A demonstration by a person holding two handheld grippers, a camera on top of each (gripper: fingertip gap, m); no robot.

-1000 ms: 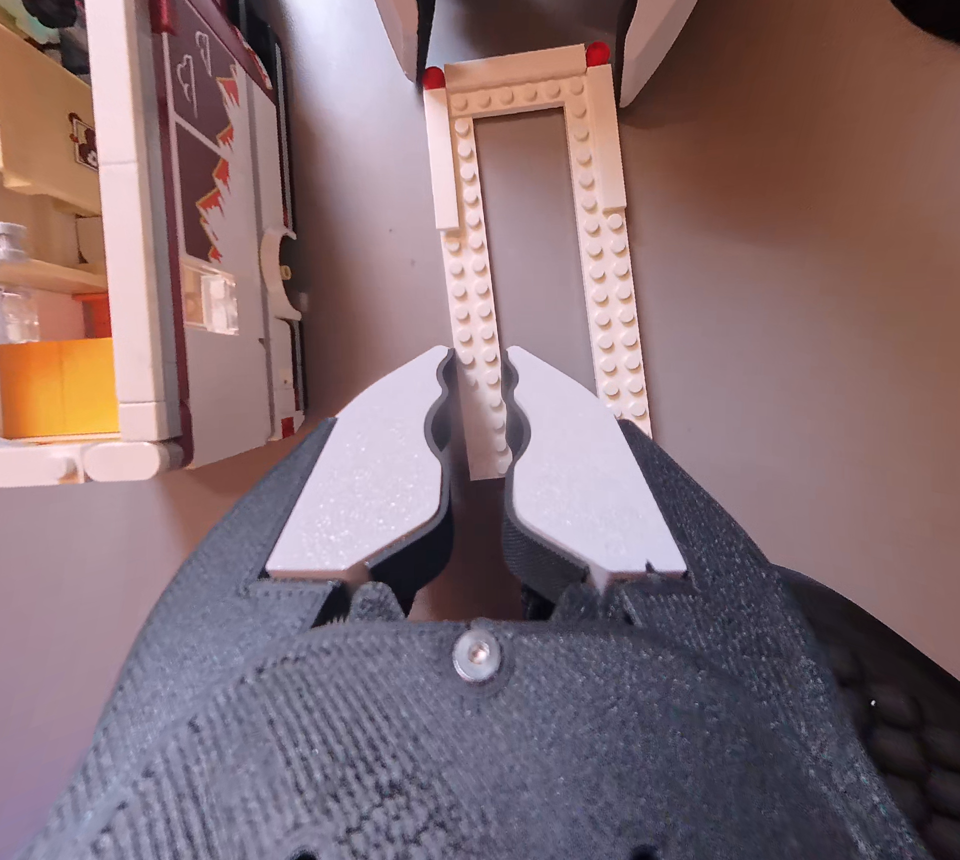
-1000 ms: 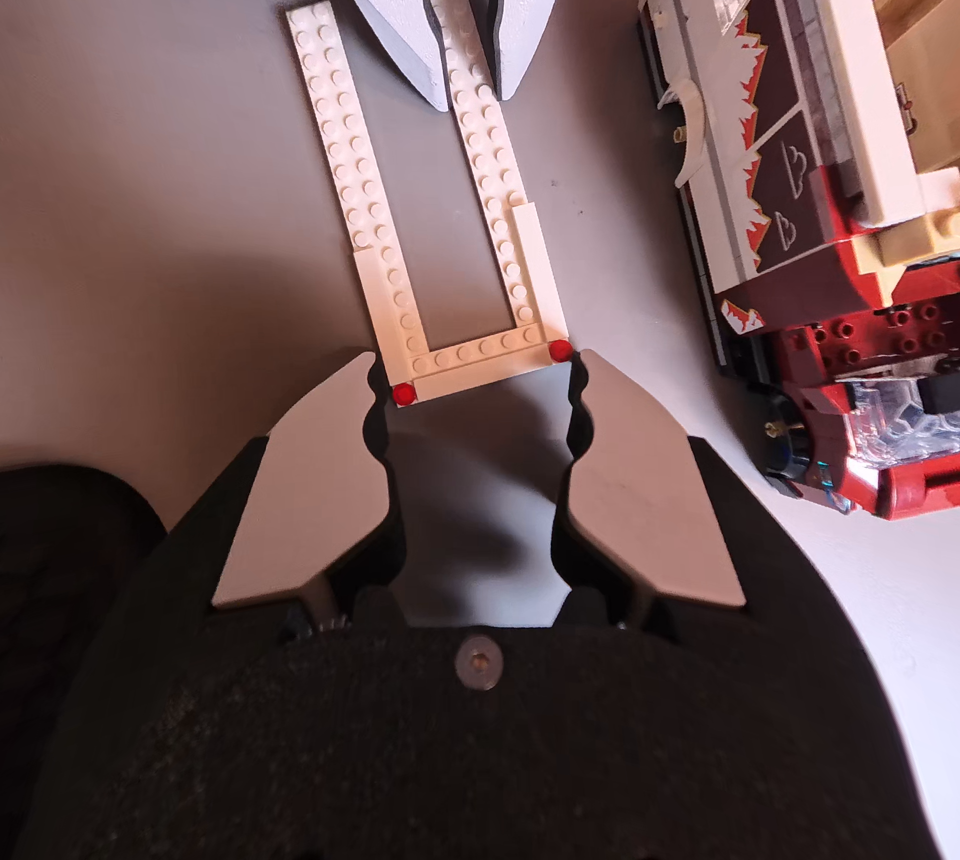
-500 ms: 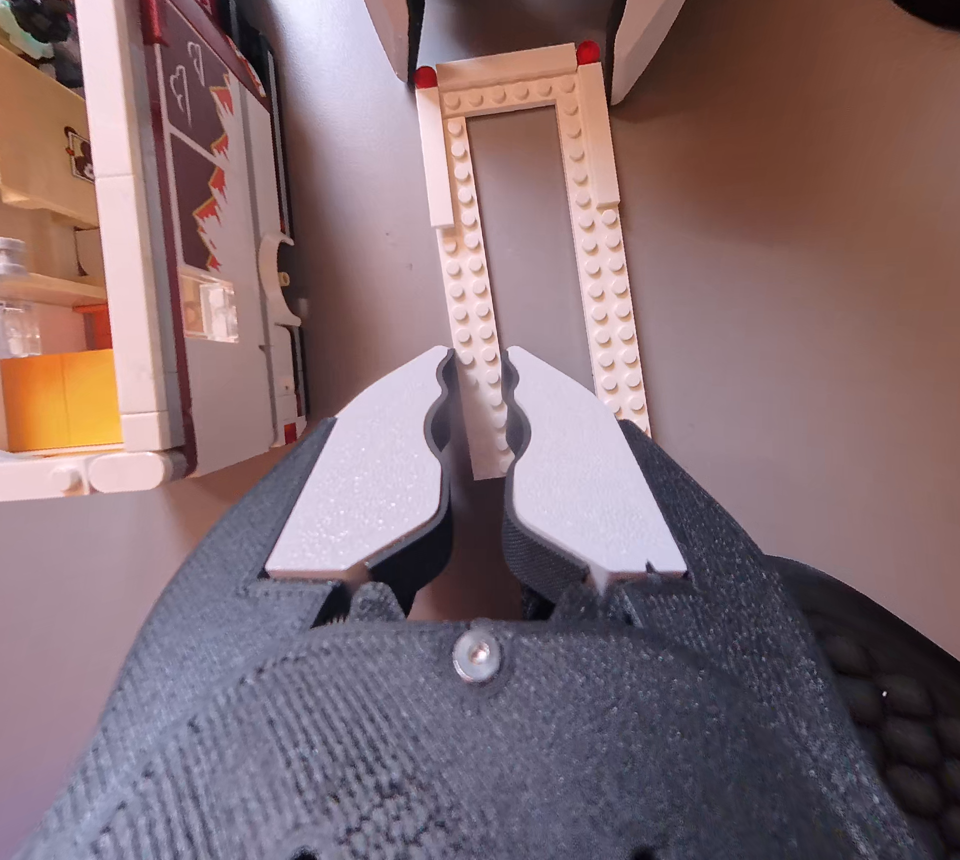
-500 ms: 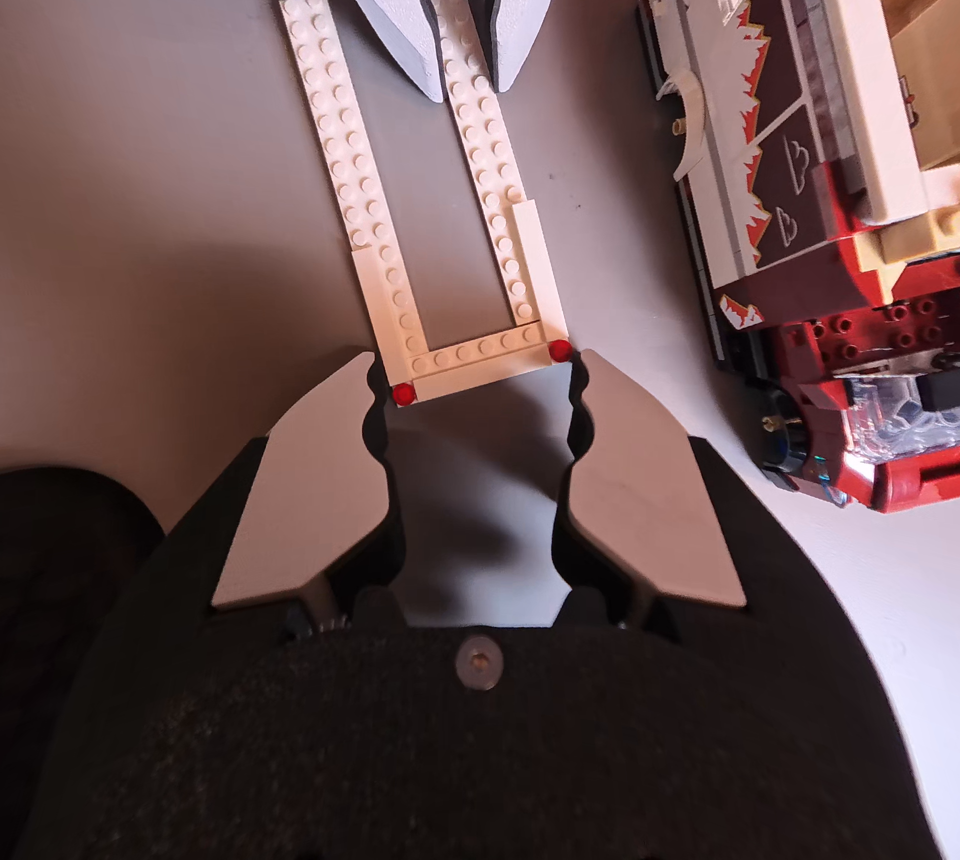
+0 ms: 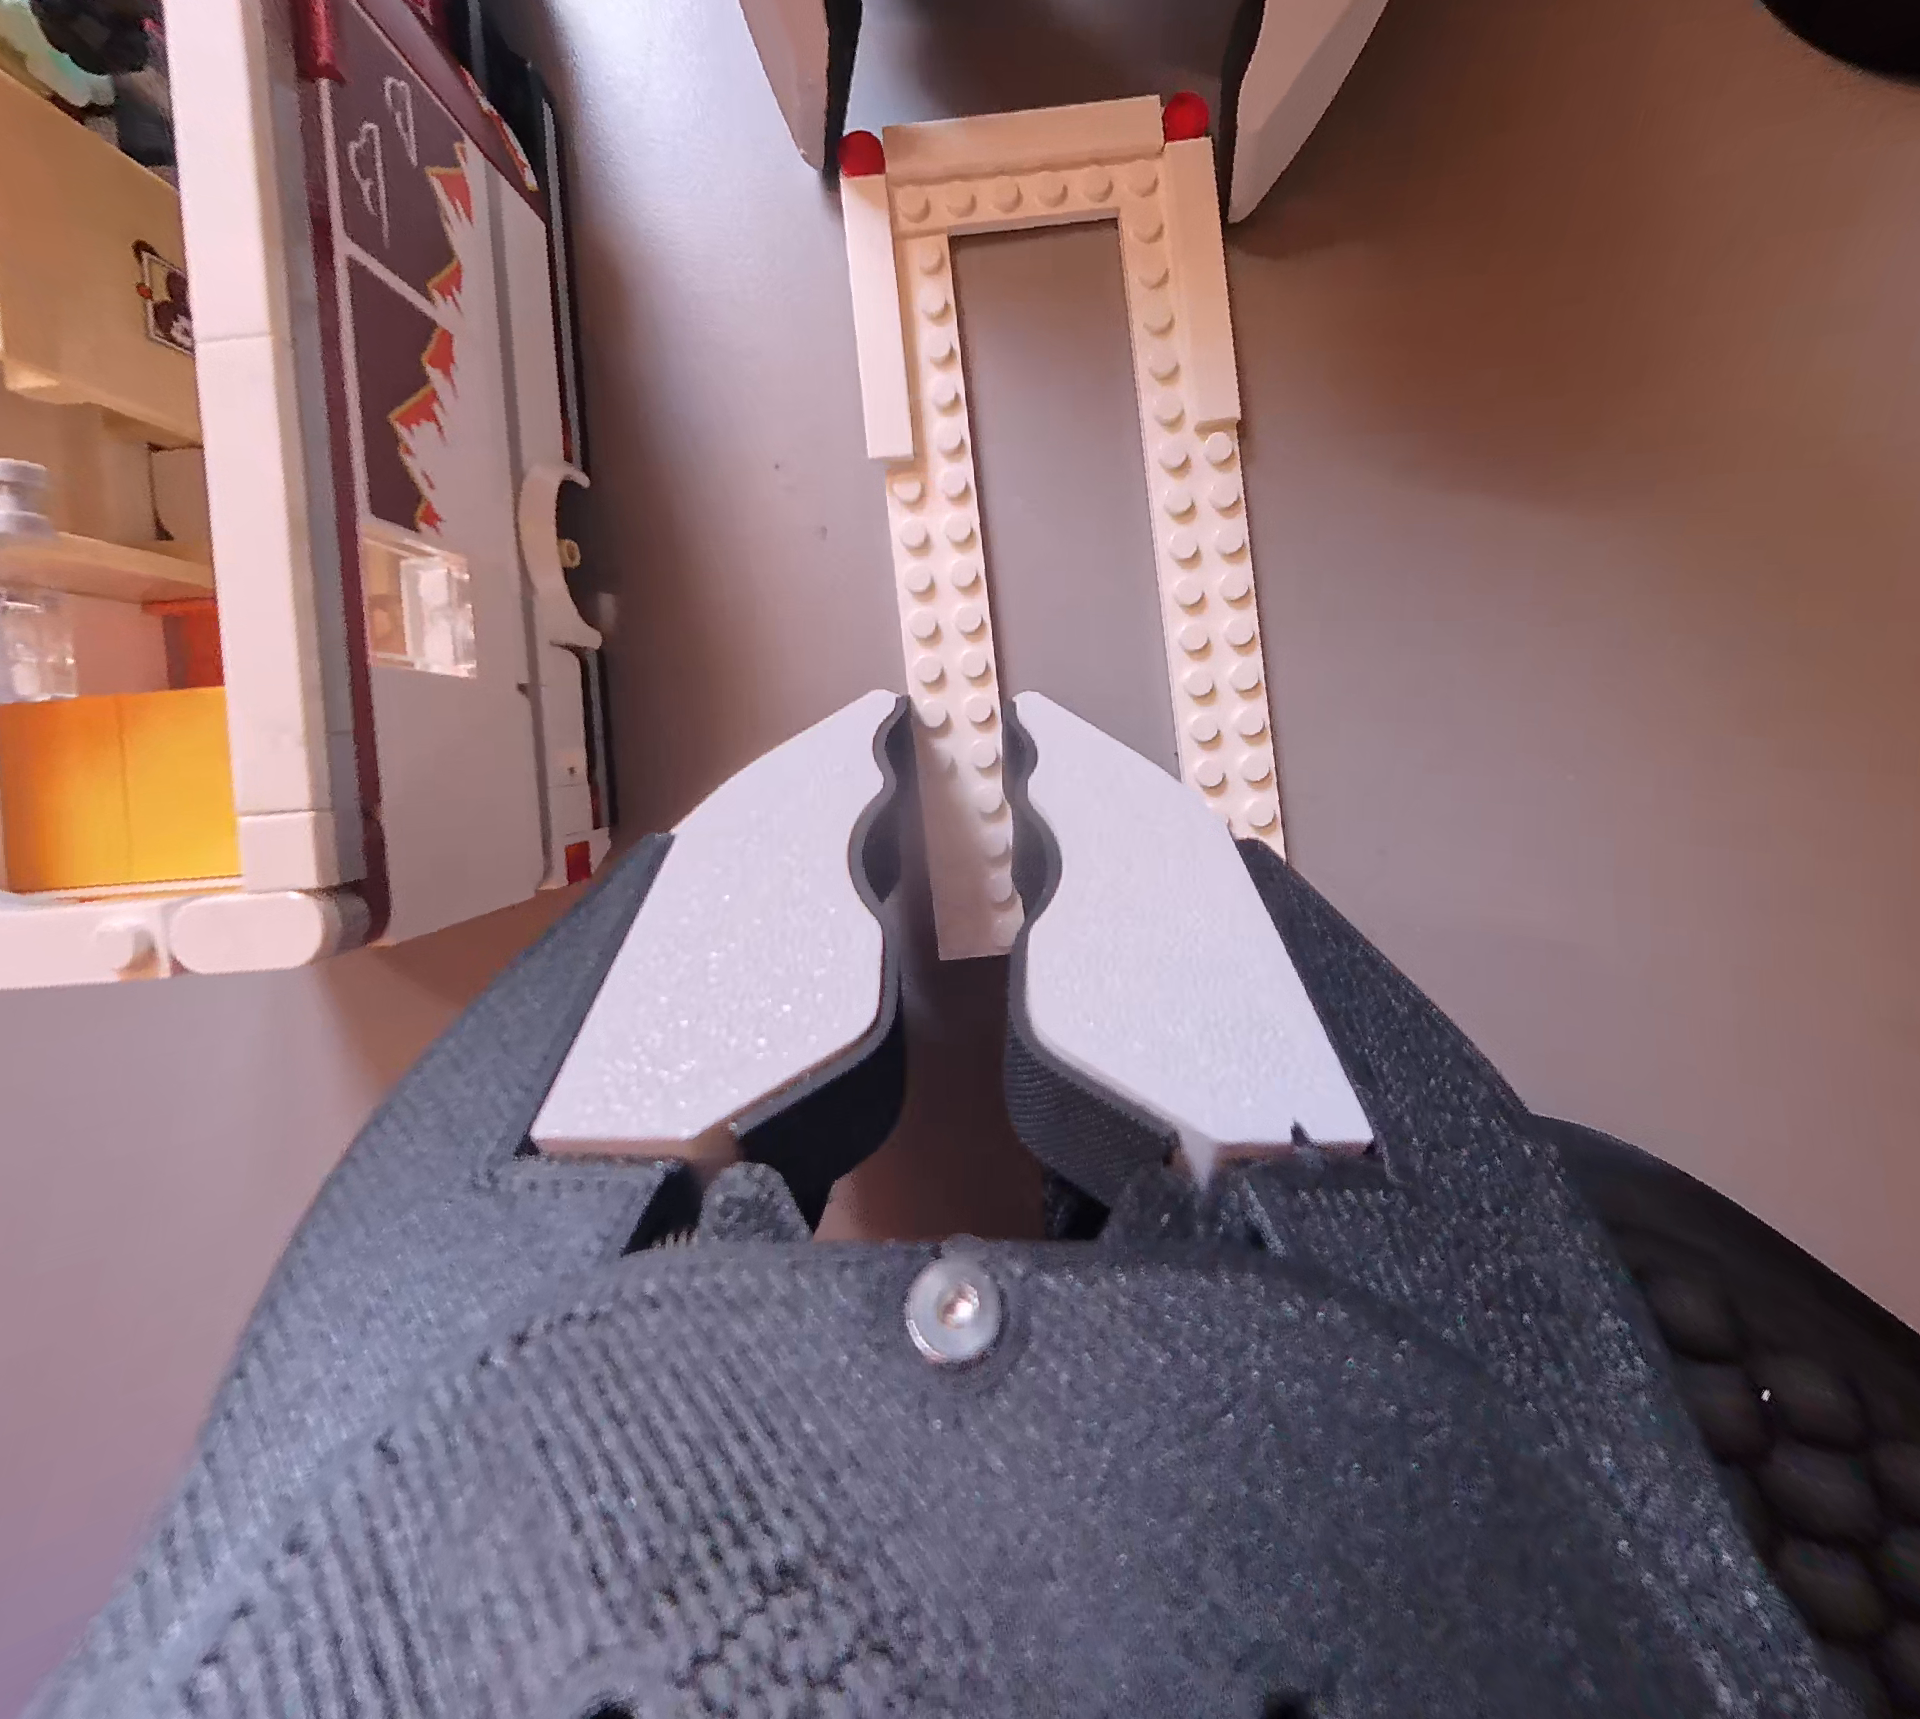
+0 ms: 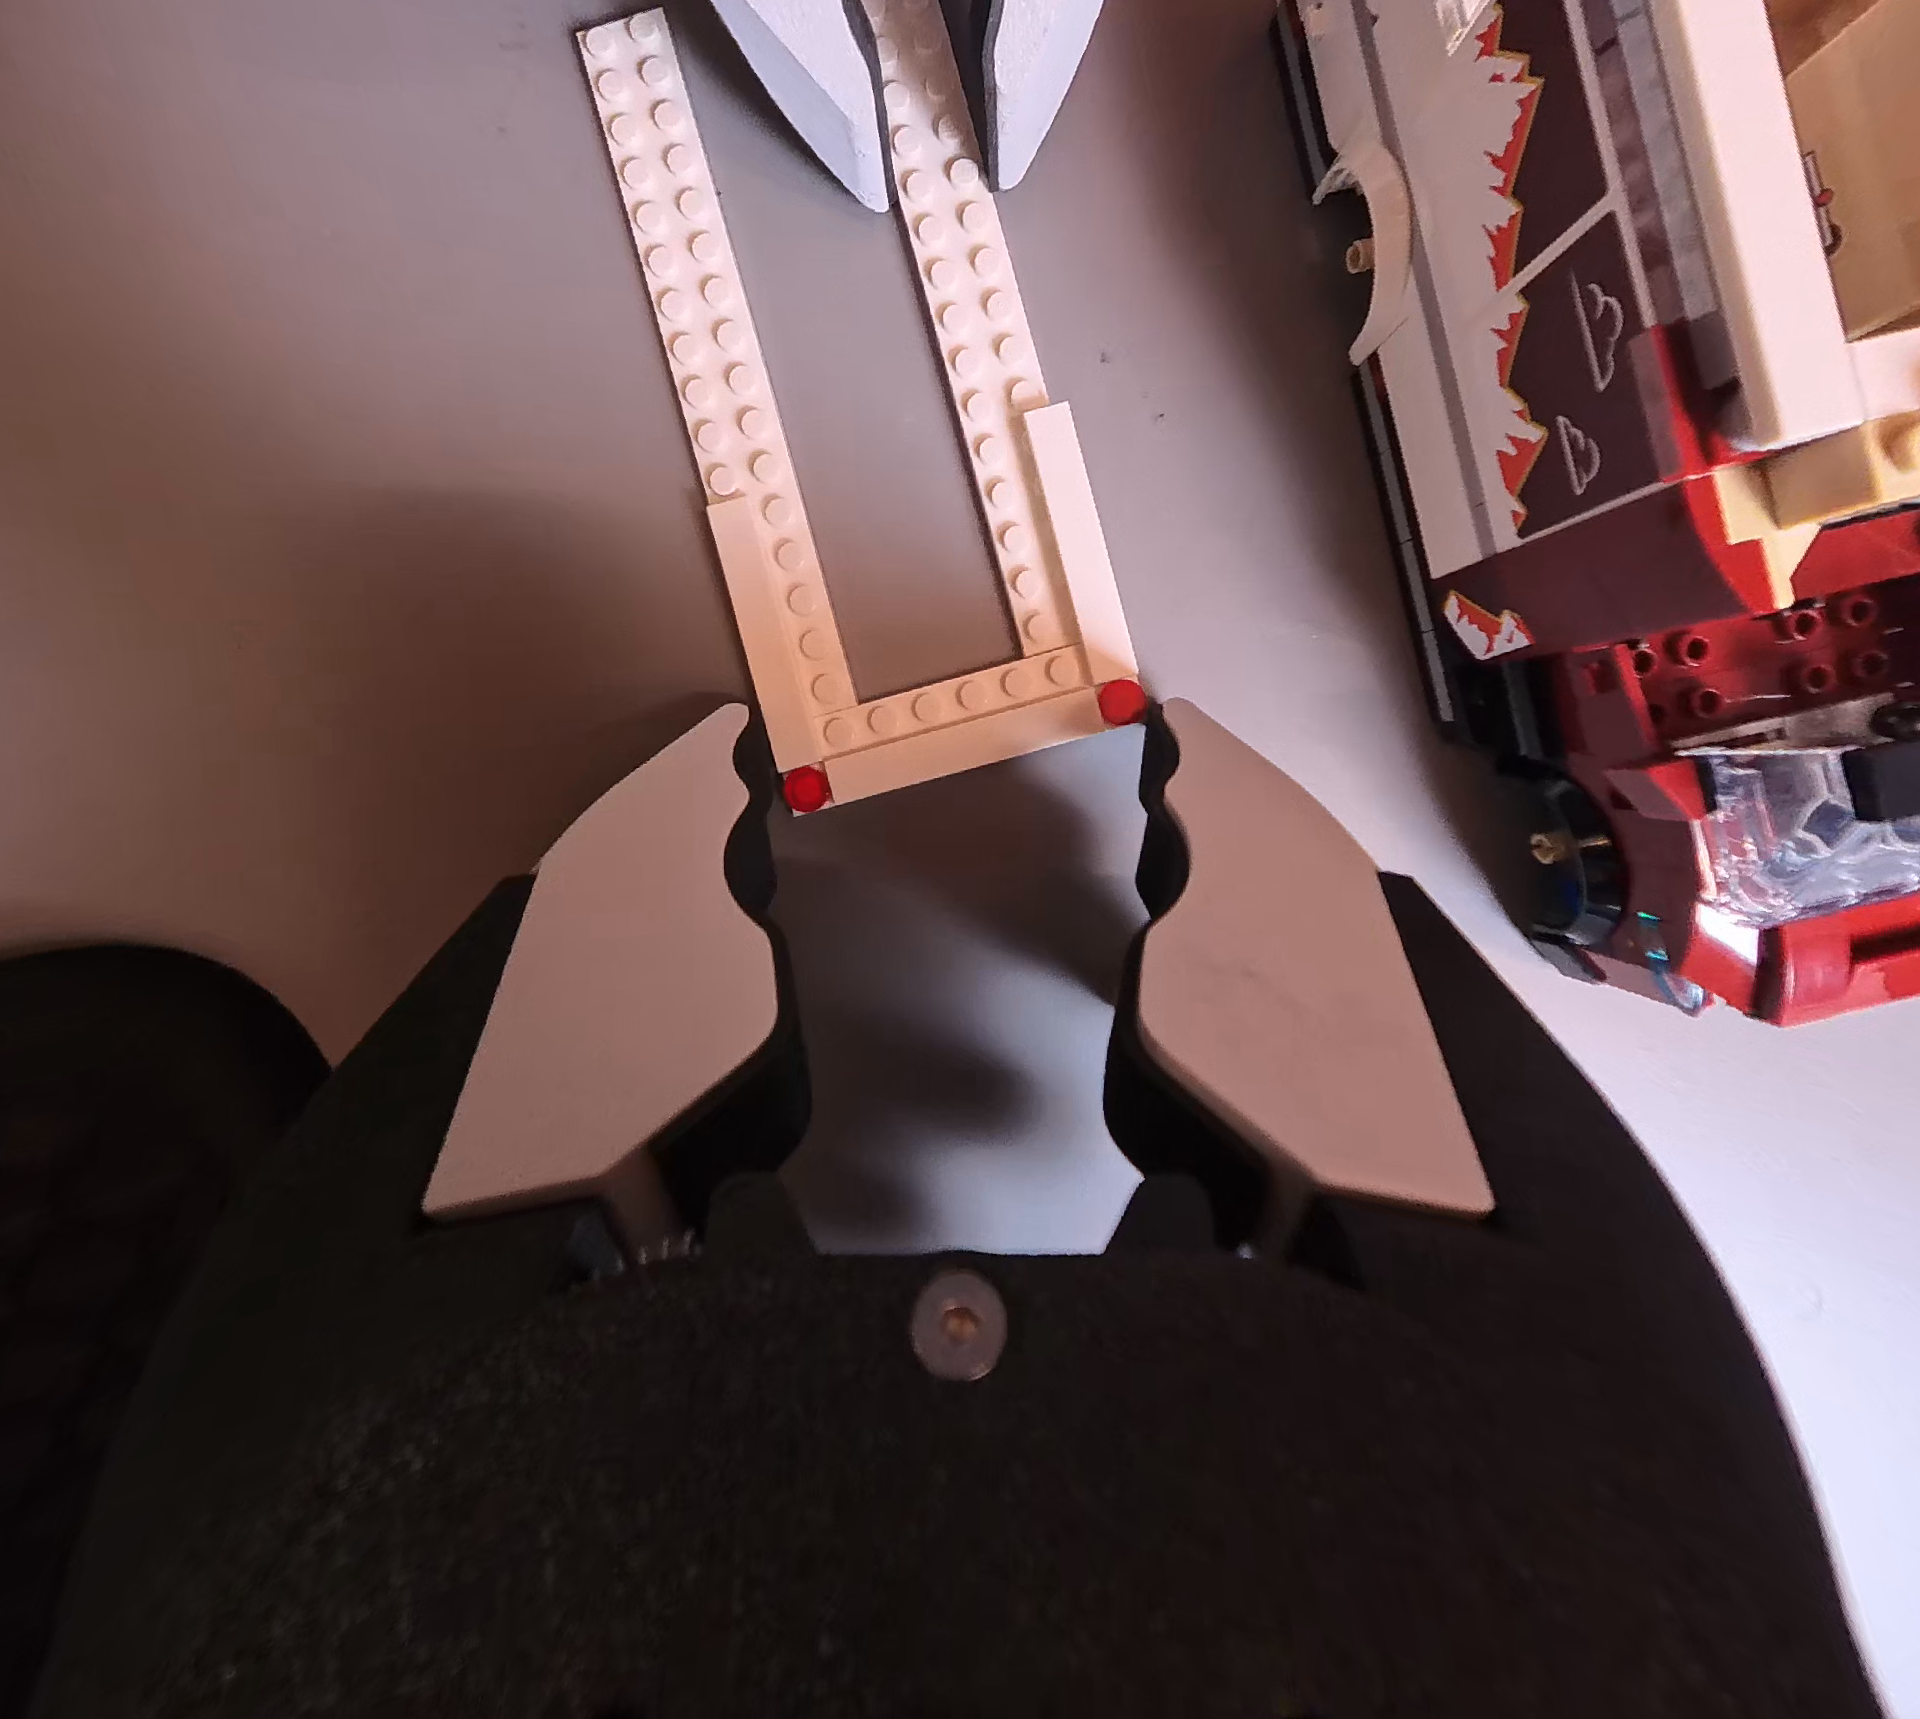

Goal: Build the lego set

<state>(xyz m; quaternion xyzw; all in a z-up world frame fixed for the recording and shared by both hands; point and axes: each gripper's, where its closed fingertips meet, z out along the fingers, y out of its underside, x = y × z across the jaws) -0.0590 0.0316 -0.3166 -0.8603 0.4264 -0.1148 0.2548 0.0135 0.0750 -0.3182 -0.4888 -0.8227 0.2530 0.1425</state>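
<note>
Left gripper (image 5: 958, 724): narrow, closed across the width of one long arm of a white U-shaped brick frame (image 5: 1205, 526). Both pads pressed against the arm's two edges, near its free end. Same grip visible from the opposite side in the right wrist view, fingers astride the arm's end.

White U-shaped brick frame (image 6: 727, 339): flat on a grey table (image 6: 312, 319). Two long studded plates side by side, joined at one end by a short studded crossbar. Smooth white tiles along the outer edges near the joined end. One round red stud (image 6: 806, 788) at each outer corner of the joined end; second red stud (image 6: 1120, 701) at the other corner. Free arm, not gripped, flat on the table beside the gripped one.

Right gripper (image 6: 948, 724): wide open at the joined end of the frame. Fingertips just outside the two red corner studs, left fingertip (image 6: 717, 734) close beside or touching one corner, right fingertip (image 6: 1184, 724) close beside the other. Contact at either pad: cannot tell. Most of the frame ahead of the fingertips, only the corners between them.

Brick-built vehicle model (image 6: 1621, 381): dark red, white and tan body with flame-like markings on its side, on the table beside the frame, apart from it. Same model at the left edge of the left wrist view (image 5: 312, 422), with an orange block (image 5: 114, 786) and clear parts inside.
</note>
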